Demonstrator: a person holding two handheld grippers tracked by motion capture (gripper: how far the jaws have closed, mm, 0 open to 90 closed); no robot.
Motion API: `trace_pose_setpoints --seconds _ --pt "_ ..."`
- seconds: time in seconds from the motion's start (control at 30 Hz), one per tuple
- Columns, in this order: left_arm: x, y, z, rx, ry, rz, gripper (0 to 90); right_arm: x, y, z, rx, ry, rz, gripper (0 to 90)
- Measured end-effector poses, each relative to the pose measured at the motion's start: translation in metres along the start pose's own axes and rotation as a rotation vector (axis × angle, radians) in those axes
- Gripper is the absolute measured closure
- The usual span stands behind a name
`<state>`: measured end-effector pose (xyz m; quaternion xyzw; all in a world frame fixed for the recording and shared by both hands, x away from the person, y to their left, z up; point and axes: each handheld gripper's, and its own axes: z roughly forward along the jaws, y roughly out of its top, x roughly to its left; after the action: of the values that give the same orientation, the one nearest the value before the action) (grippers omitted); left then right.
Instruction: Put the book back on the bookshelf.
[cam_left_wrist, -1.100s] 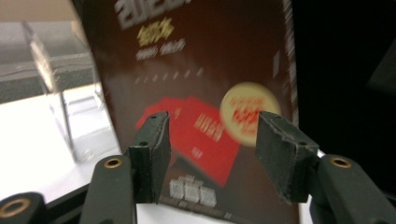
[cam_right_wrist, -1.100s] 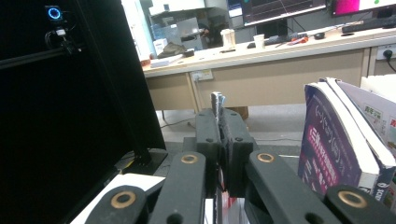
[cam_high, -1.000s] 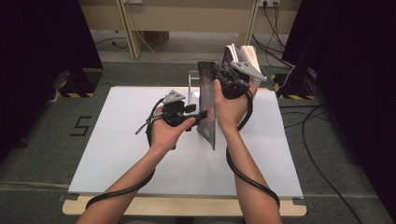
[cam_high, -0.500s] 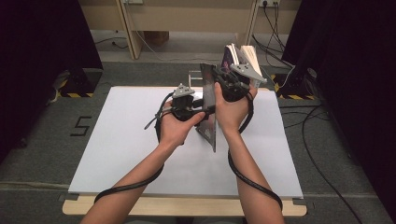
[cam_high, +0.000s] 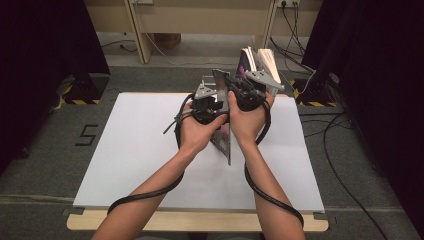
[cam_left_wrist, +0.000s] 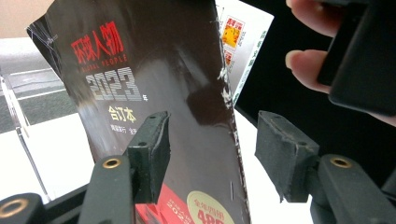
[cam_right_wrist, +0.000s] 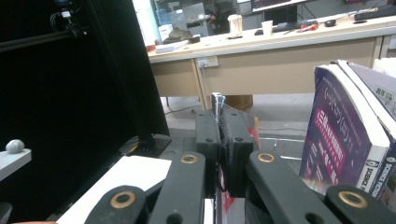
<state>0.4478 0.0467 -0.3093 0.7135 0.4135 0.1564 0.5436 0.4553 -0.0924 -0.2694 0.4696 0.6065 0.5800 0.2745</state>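
Observation:
A thin dark magazine with a glossy cover is held on edge above the white table top. My right gripper is shut on its top edge, and both pads clamp that thin edge in the right gripper view. Close against the magazine's left side is my left gripper. In its own view the left gripper is open, the magazine's worn edge falls in the gap between the jaws, and neither pad presses on it.
Several books stand upright at the table's back right, close beside the right gripper. A clear stand rises at the left of the left gripper view. Desks and cables lie beyond the table.
The left hand has moved right and slightly up, from the magazine's lower left to beside the right hand. The right gripper and magazine have stayed put.

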Motion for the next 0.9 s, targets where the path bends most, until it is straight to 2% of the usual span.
trace_pose_setpoints --seconds 0.17,0.3,0.37,0.53,0.63,0.7,0.8,0.9 --pt "-0.006 -0.003 0.005 0.009 0.036 0.012 46.3 0.001 0.000 -0.001 0.007 0.013 0.010 87.1" --pt "-0.008 -0.007 0.005 0.014 0.072 0.030 55.3 0.001 0.002 -0.002 0.010 0.020 0.016 87.1" --pt "-0.007 -0.010 0.003 0.012 0.081 0.014 59.7 0.001 0.003 -0.002 0.013 0.031 0.015 87.0" --pt "-0.006 -0.015 -0.001 0.018 0.125 0.015 69.2 0.004 -0.001 0.002 0.035 0.054 0.008 85.9" --pt "0.001 -0.017 -0.007 0.008 0.148 0.003 80.4 0.005 -0.002 0.005 0.041 0.056 -0.018 81.9" --pt "0.006 -0.019 -0.011 -0.003 0.162 0.006 86.3 0.005 -0.001 0.006 0.050 0.074 -0.025 77.8" --pt "0.012 -0.020 -0.016 -0.019 0.156 -0.016 86.8 0.006 0.002 0.004 0.051 0.124 -0.047 71.4" --pt "0.018 -0.020 -0.020 -0.024 0.146 -0.030 86.9 0.006 0.003 -0.003 0.028 0.142 -0.064 66.4"
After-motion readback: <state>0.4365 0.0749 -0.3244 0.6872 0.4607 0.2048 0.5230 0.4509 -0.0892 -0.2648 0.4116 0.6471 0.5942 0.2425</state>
